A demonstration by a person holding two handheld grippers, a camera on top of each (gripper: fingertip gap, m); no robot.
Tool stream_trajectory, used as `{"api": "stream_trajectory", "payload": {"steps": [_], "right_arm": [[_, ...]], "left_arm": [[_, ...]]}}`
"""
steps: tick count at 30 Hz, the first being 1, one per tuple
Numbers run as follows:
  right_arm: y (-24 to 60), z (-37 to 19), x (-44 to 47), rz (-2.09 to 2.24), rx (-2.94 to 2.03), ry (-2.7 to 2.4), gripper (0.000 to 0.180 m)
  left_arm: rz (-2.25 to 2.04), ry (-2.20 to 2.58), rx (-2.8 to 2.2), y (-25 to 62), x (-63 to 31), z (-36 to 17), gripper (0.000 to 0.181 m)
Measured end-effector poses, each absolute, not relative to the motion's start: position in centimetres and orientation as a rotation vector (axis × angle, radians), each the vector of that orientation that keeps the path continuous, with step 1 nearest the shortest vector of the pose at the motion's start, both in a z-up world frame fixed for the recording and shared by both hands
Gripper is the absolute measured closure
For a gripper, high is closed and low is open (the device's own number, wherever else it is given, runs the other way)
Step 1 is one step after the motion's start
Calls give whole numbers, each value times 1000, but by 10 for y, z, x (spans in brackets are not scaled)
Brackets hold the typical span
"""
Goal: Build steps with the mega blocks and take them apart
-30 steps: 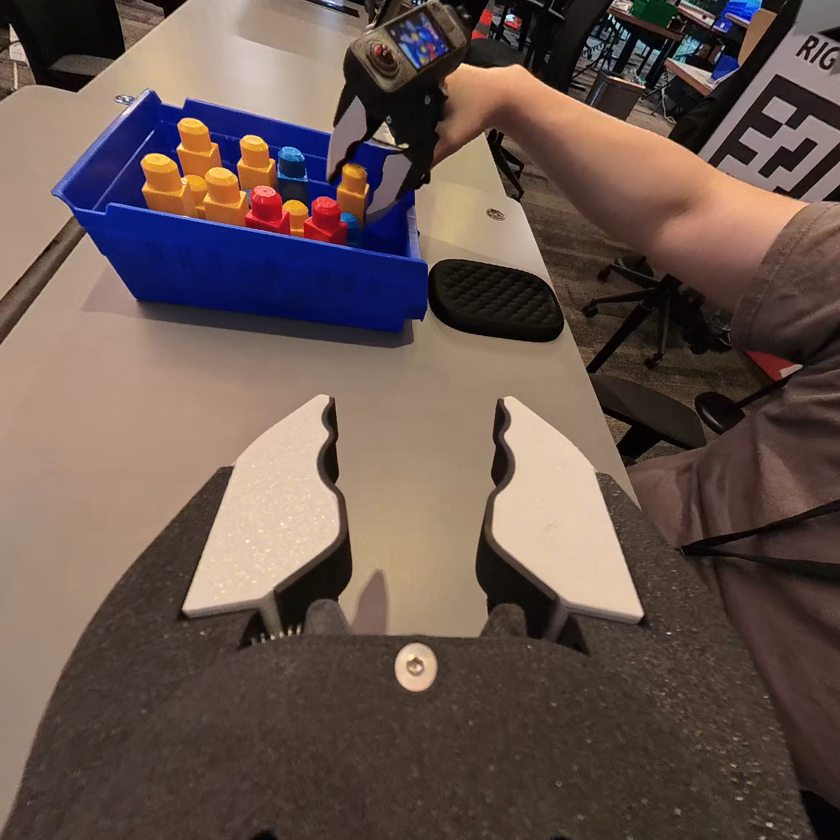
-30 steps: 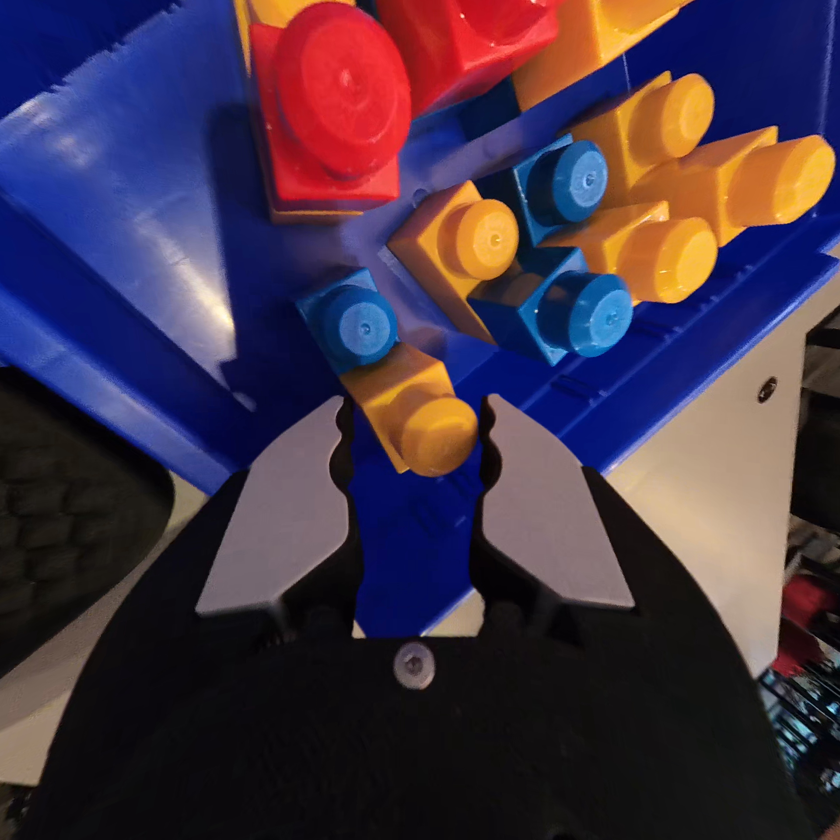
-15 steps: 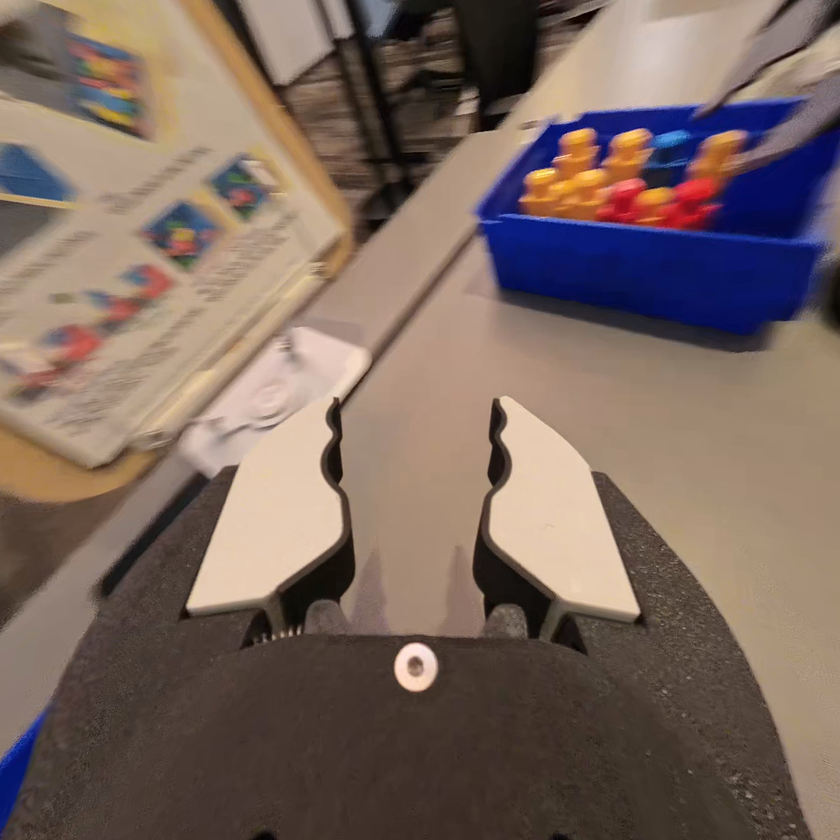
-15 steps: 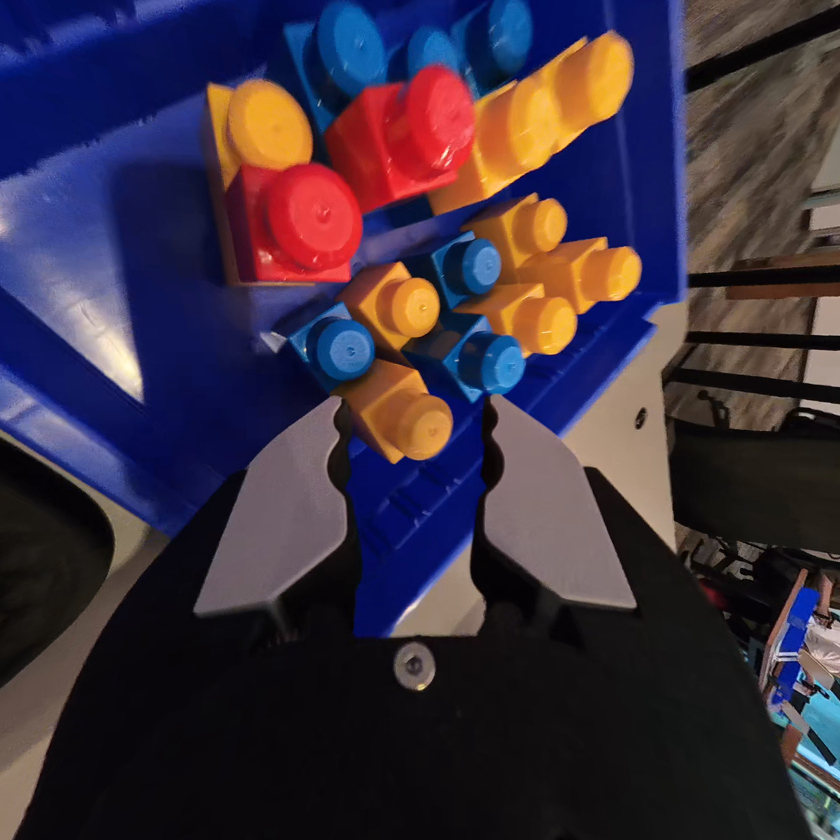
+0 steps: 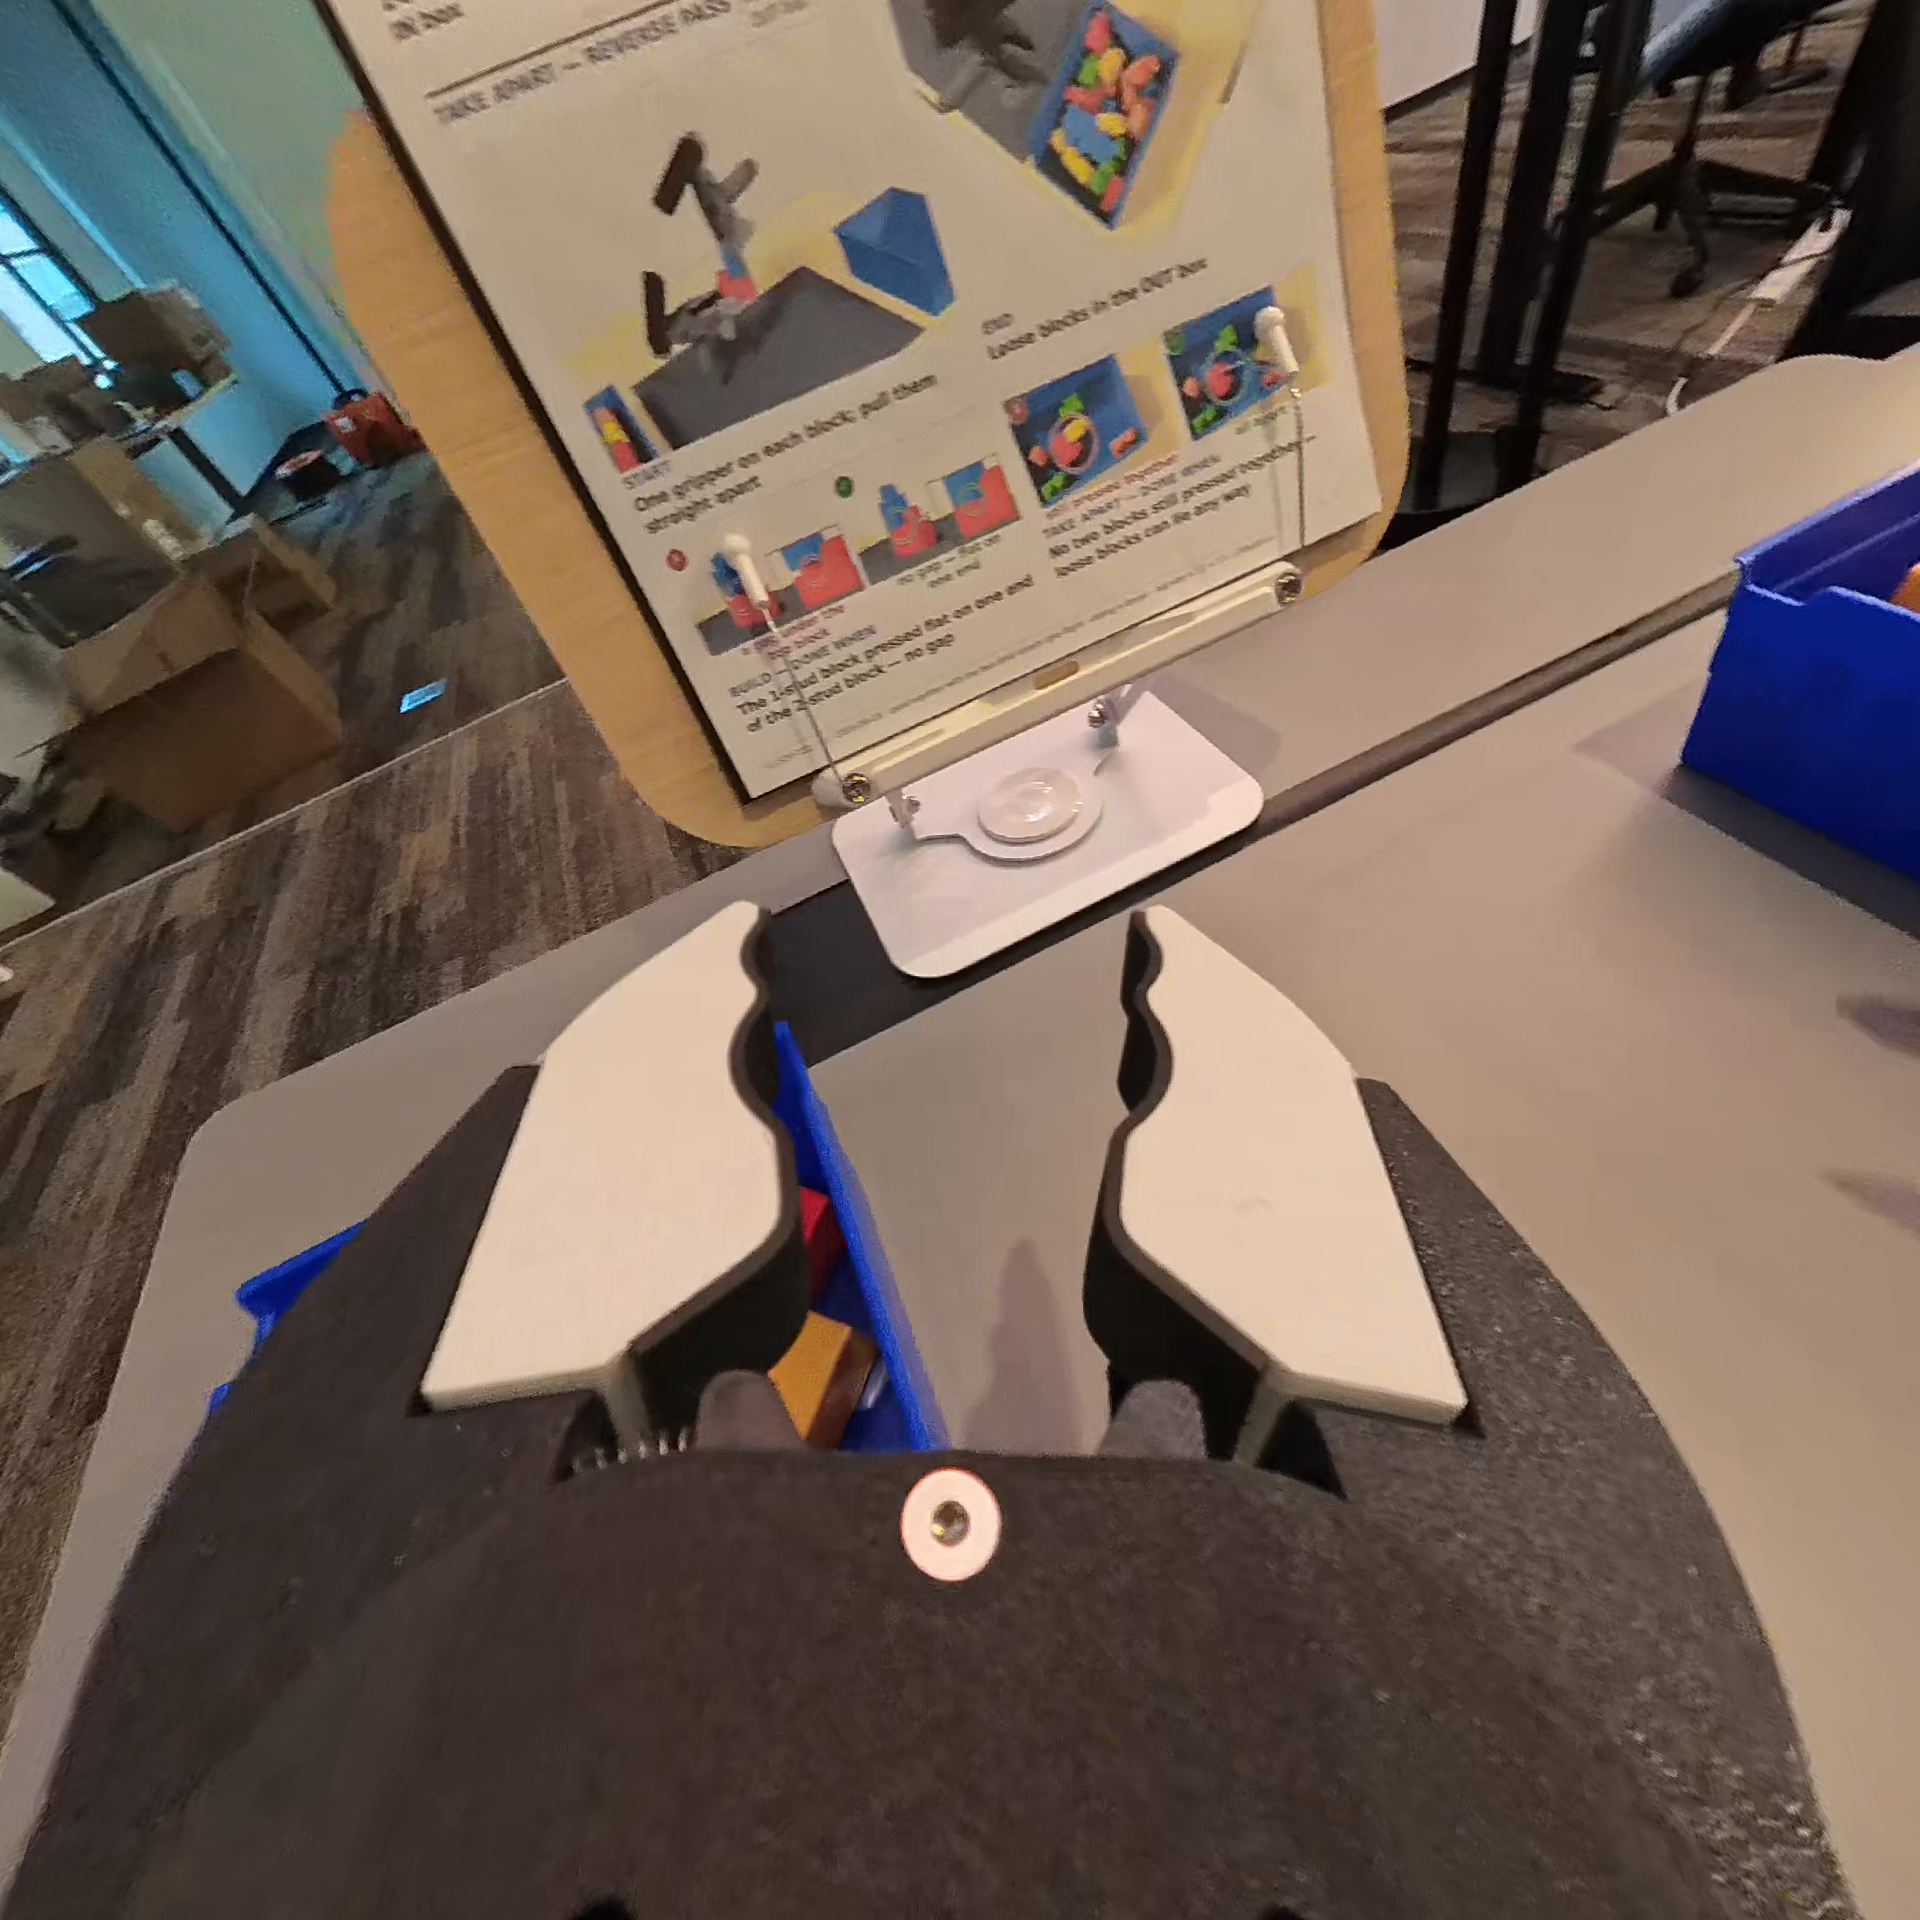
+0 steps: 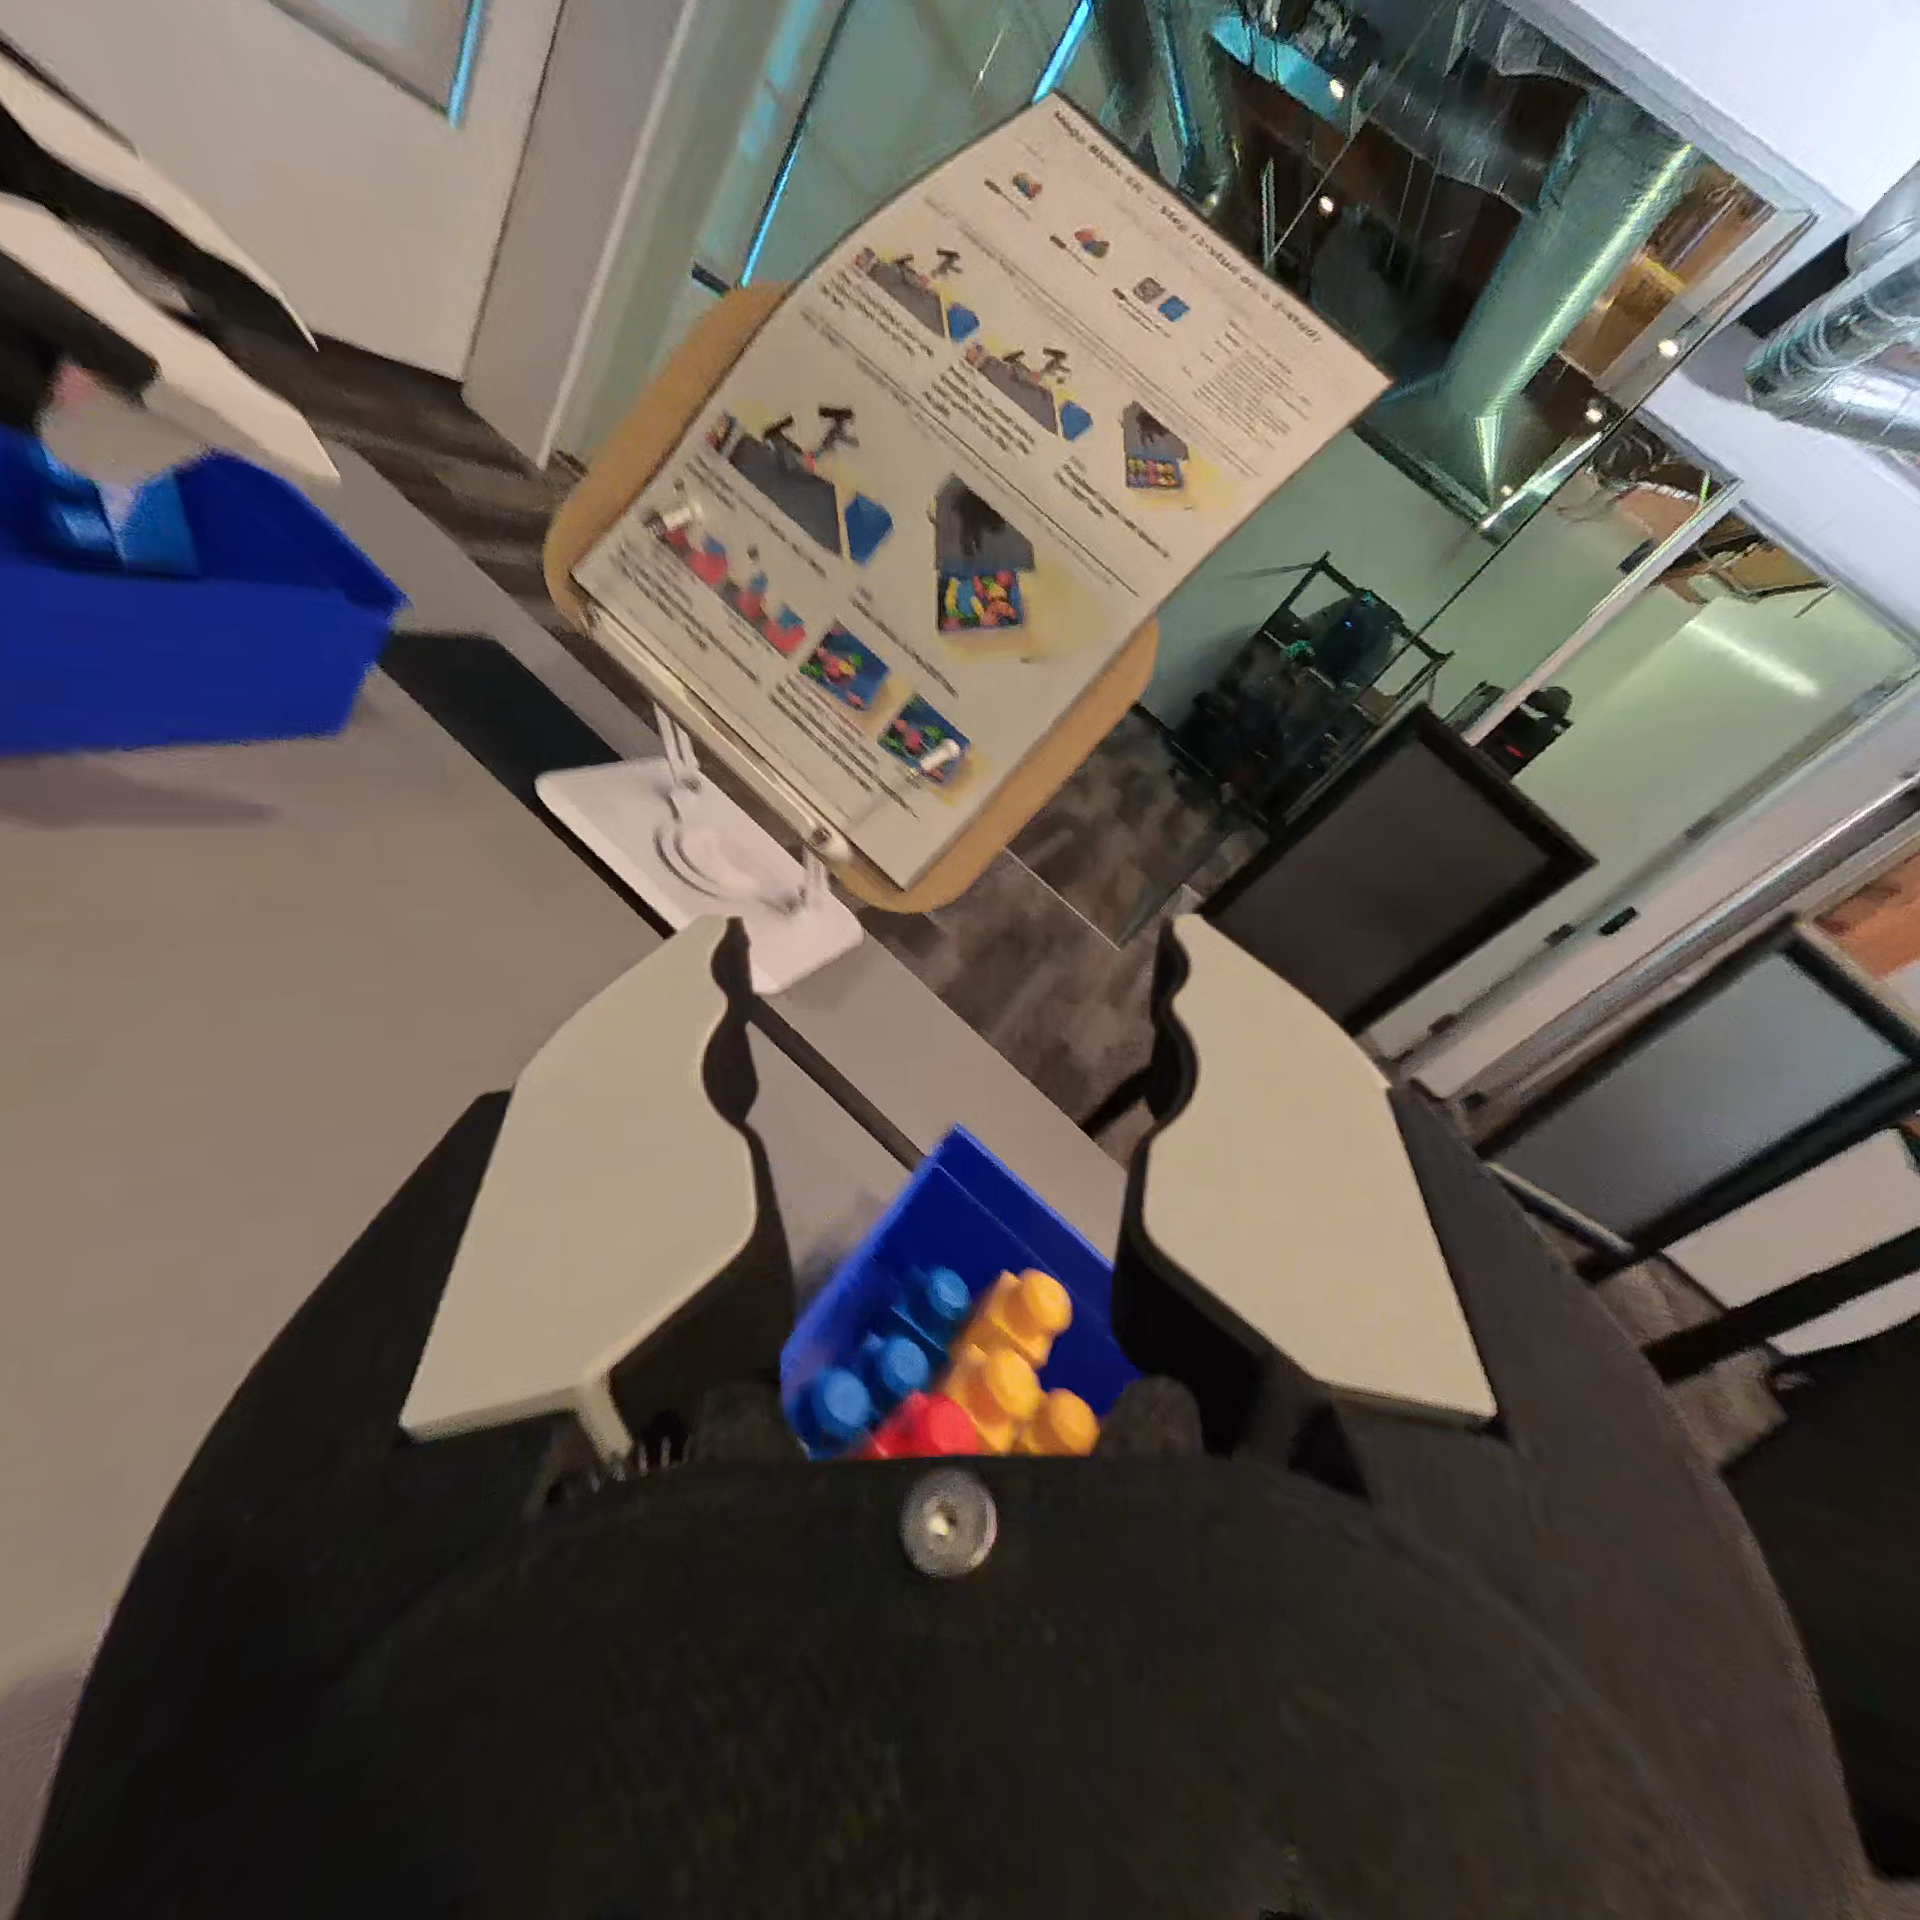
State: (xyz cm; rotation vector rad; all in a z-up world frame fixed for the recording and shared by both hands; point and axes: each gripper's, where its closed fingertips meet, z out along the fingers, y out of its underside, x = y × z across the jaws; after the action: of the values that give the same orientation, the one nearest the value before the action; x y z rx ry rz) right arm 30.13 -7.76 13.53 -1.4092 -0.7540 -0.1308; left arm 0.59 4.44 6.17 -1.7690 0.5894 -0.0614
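Grippers both stood wide open with nothing held: left gripper (image 5: 940,971) hung over the grey tabletop (image 5: 1455,987), a blue plastic bin (image 5: 868,1247) under its left finger (image 5: 634,1164) with red and orange blocks showing in it. Right gripper (image 6: 945,977) had a blue bin (image 6: 997,1210) of blue, orange and red mega blocks (image 6: 992,1371) low between its fingers, near the base. White instruction sheet on a tan board with a white stand (image 5: 883,416) stood ahead of both fingertip pairs; another blue bin (image 5: 1818,696) sat far right of the left gripper's fingers.
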Motion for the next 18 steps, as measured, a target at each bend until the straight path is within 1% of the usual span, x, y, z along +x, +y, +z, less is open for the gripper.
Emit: {"api": "stream_trajectory", "payload": {"steps": [6,8,10,12,14,16,18], "right_arm": [[-60,141,232,107,-1331,-735,106],[-55,145,218,142,-1314,-739,106],[-50,148,209,155,-1303,-740,106],[-45,149,204,189,-1308,-733,106],[-41,144,198,270,-1329,-731,105],[-38,142,191,363,-1331,-732,106],[-34,132,188,397,-1369,-767,105]], "left_arm": [[-29,573,-1798,52,-15,62,115],[47,559,-1850,58,-46,62,119],[89,503,-1945,63,-90,56,119],[31,461,-2041,63,-125,45,120],[-54,440,-2115,60,-148,33,125],[-175,458,-2202,52,-152,16,124],[-269,599,-2267,44,-141,-2,124]]}}
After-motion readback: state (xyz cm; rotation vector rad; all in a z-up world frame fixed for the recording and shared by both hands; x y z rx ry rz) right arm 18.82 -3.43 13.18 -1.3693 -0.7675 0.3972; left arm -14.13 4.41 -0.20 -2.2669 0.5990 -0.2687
